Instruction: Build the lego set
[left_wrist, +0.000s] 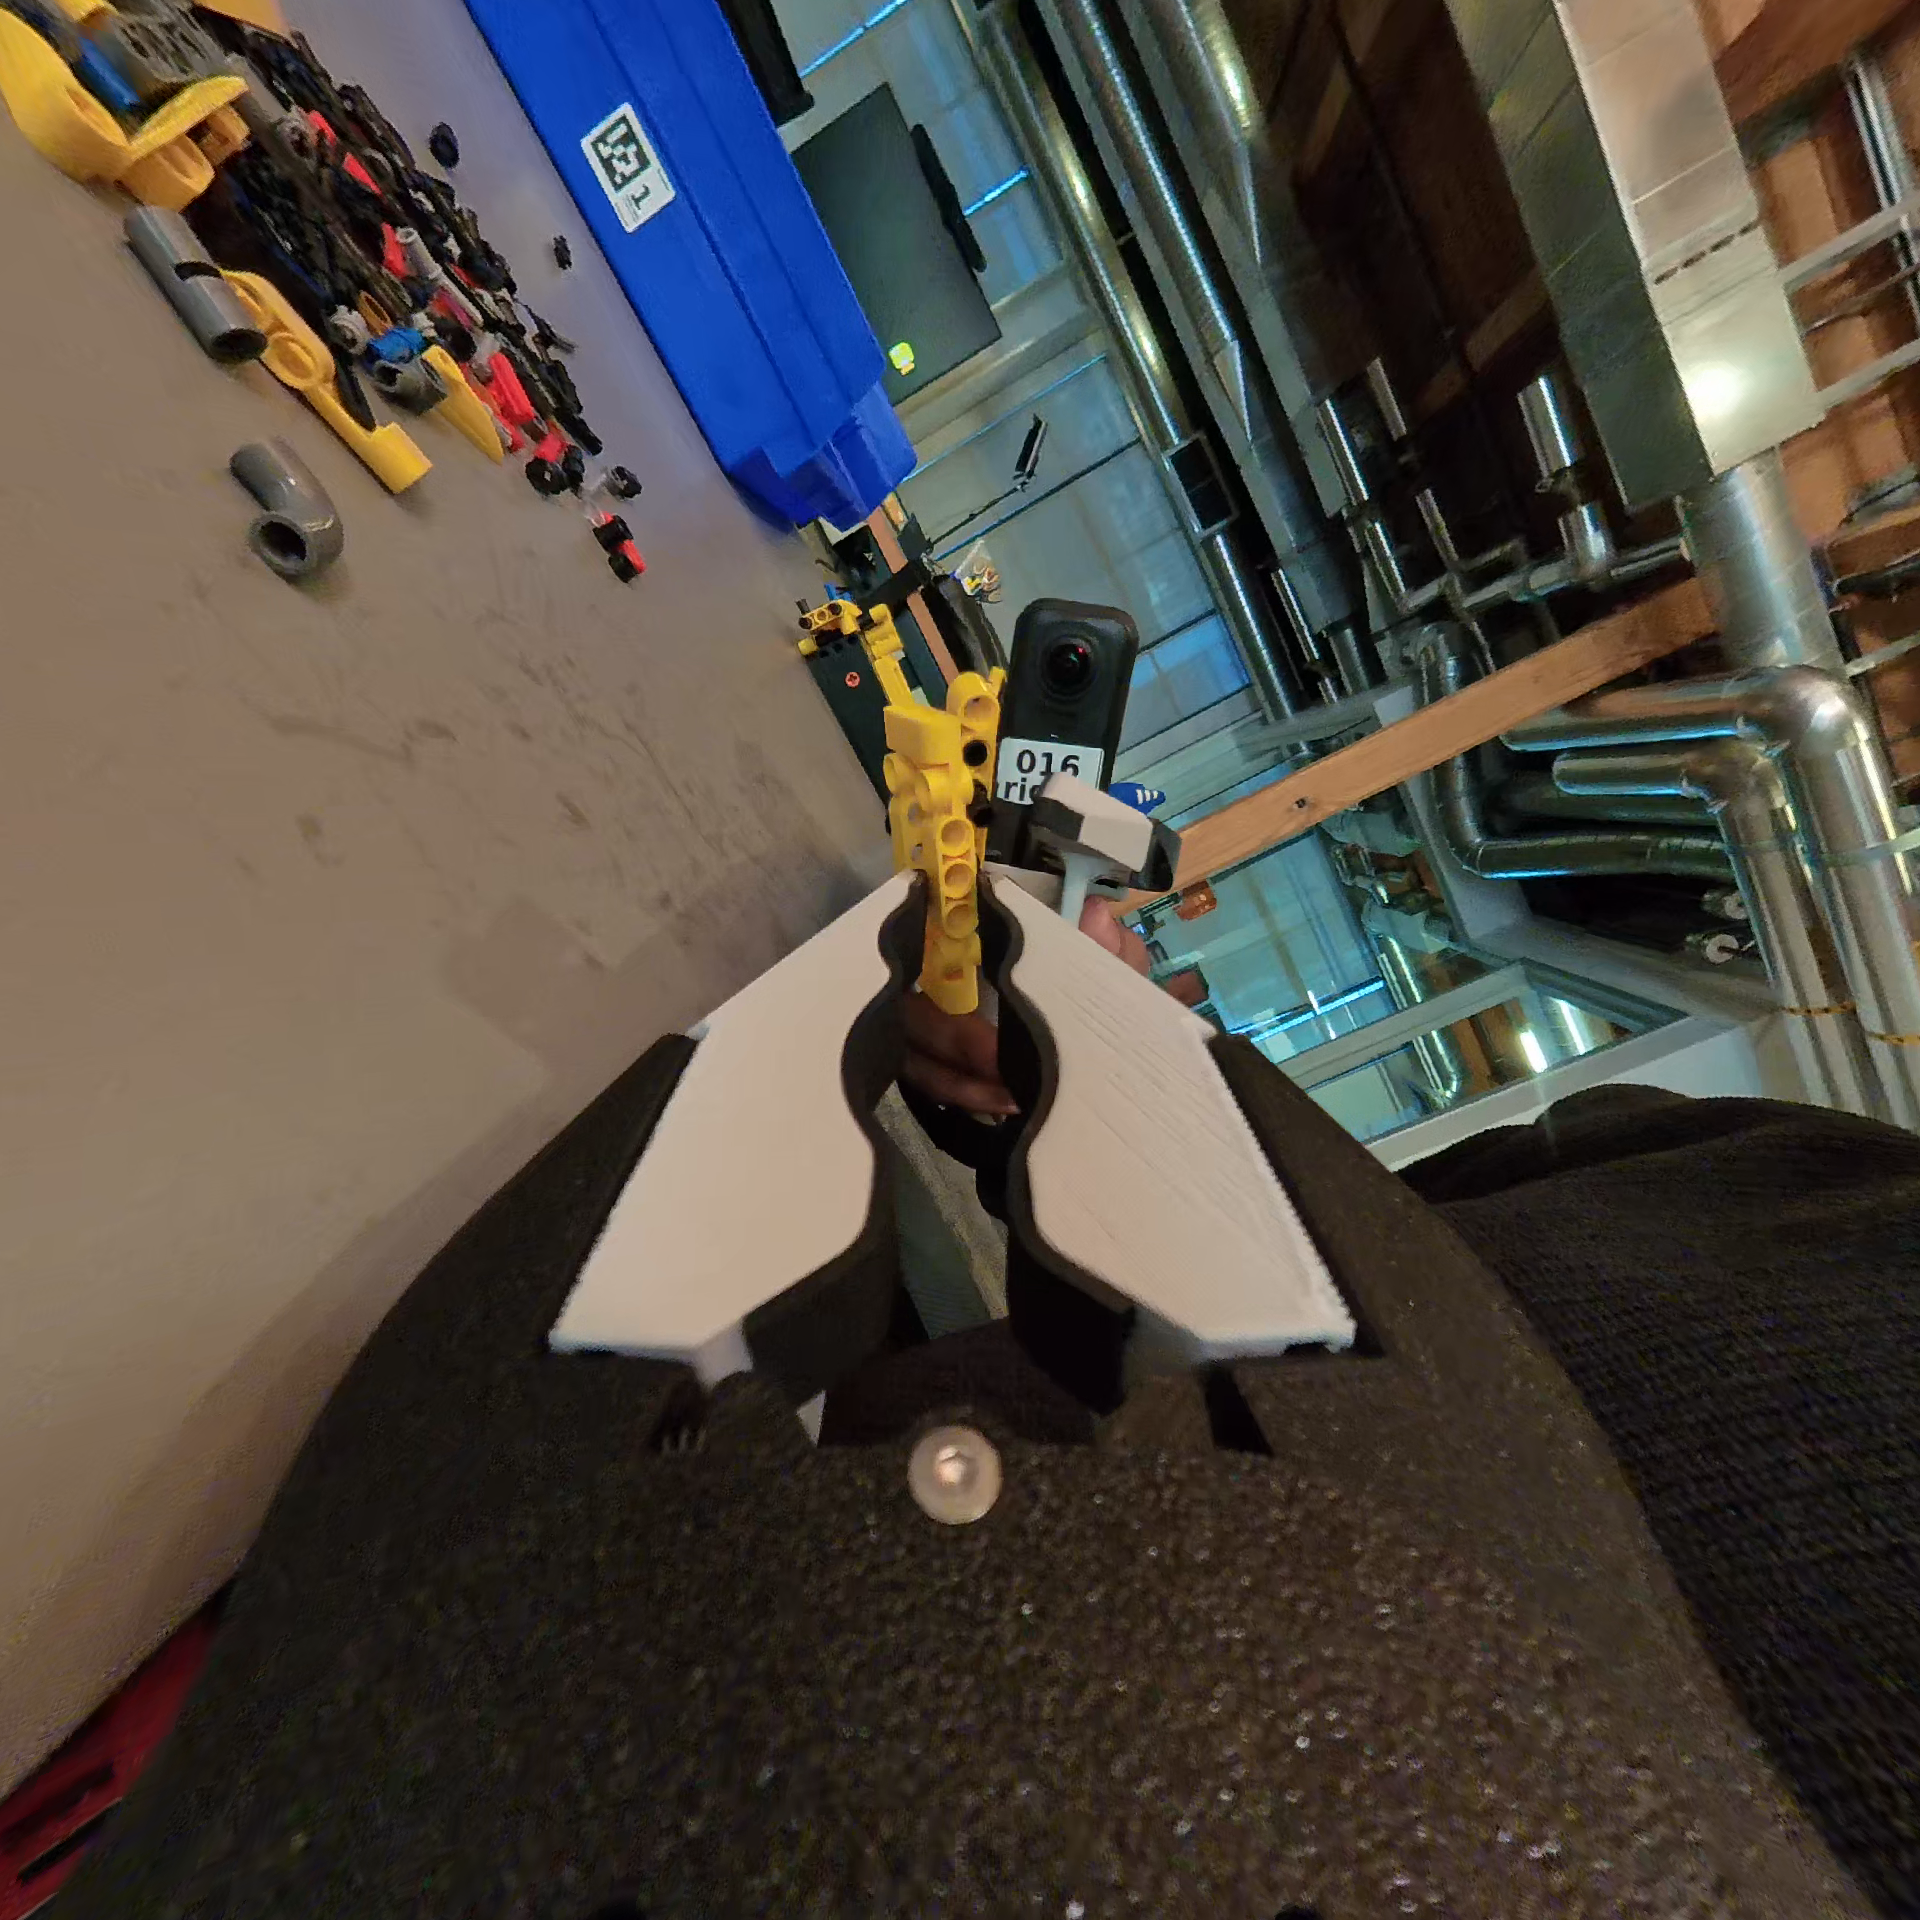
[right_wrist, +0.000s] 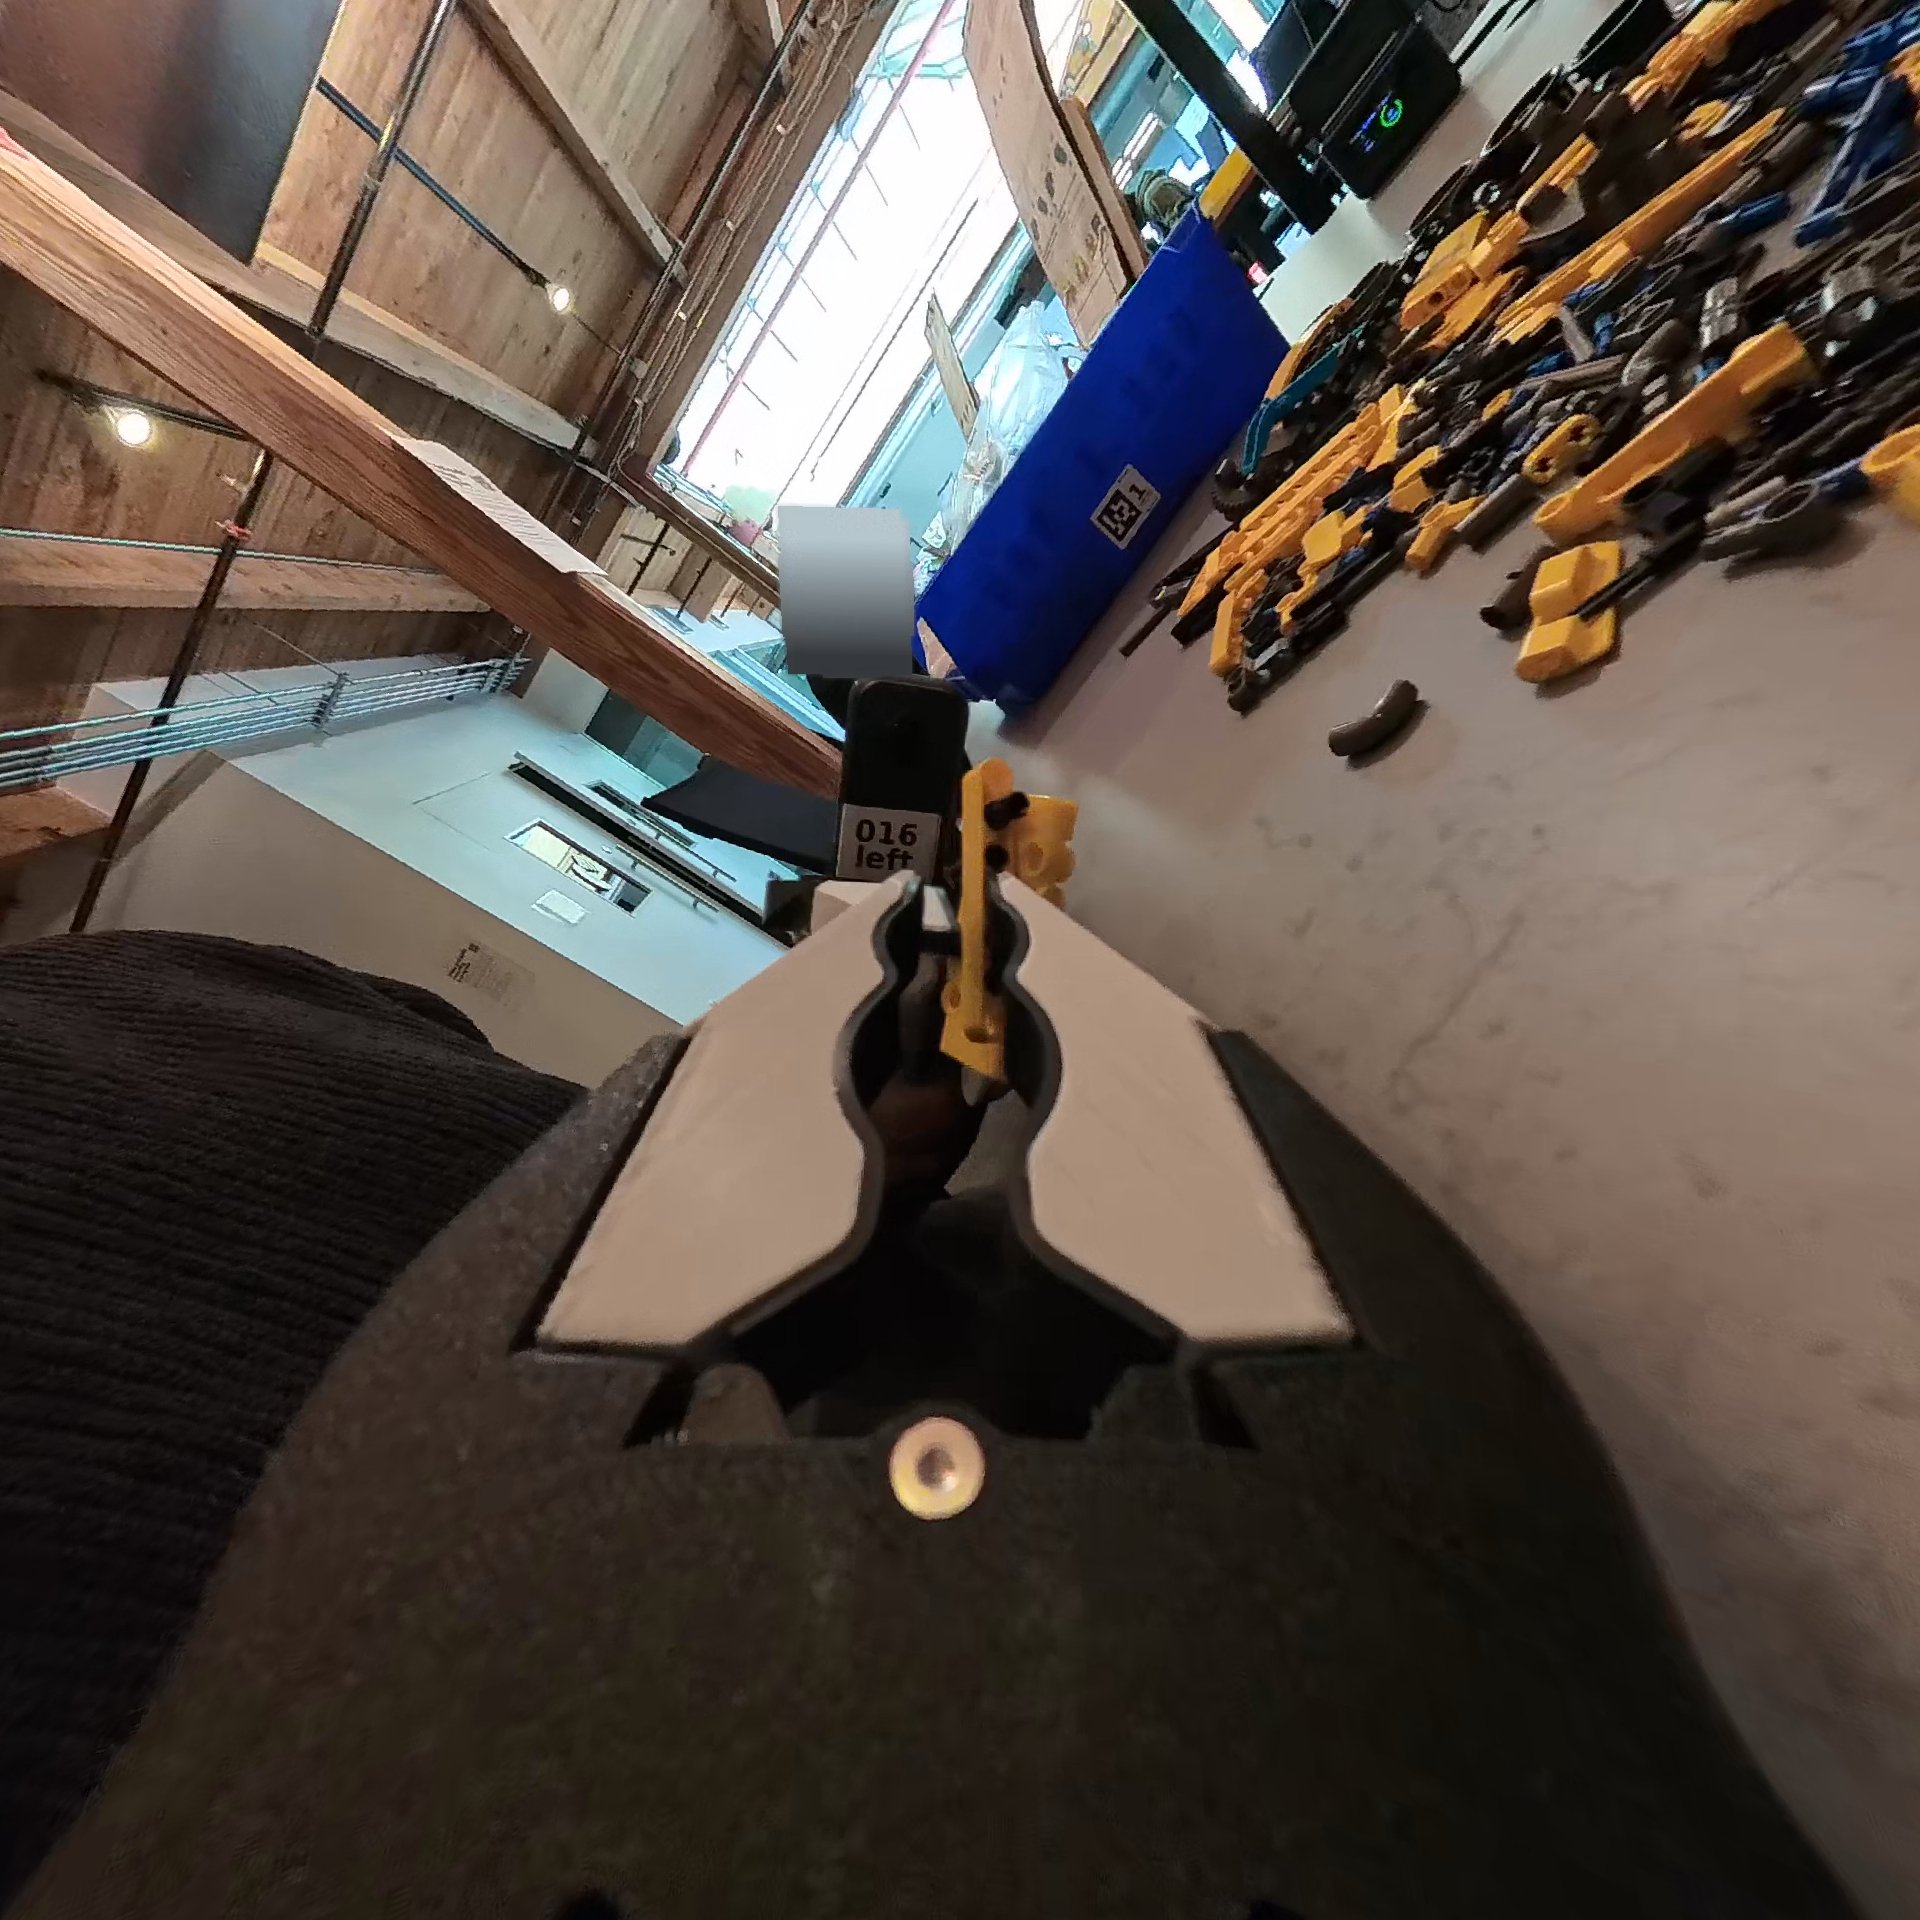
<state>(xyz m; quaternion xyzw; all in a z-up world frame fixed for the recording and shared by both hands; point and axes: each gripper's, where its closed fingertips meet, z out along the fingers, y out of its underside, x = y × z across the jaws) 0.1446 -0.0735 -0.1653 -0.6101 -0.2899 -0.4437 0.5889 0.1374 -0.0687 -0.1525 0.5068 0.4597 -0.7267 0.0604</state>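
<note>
a yellow beam assembly (left_wrist: 951, 894) is clamped between the tips of the left tool (left_wrist: 948, 883), held off the bench (left_wrist: 416, 831). the same piece (right_wrist: 977, 935) is pinched by the right tool (right_wrist: 961, 899). farther off, loose building parts (right_wrist: 1558, 364) and a blue bin (left_wrist: 727, 260) are seen.

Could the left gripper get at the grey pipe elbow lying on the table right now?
Probably not: the left gripper has its jaws shut on the yellow beam assembly. The grey pipe elbow lies apart and uncovered on the table.
</note>
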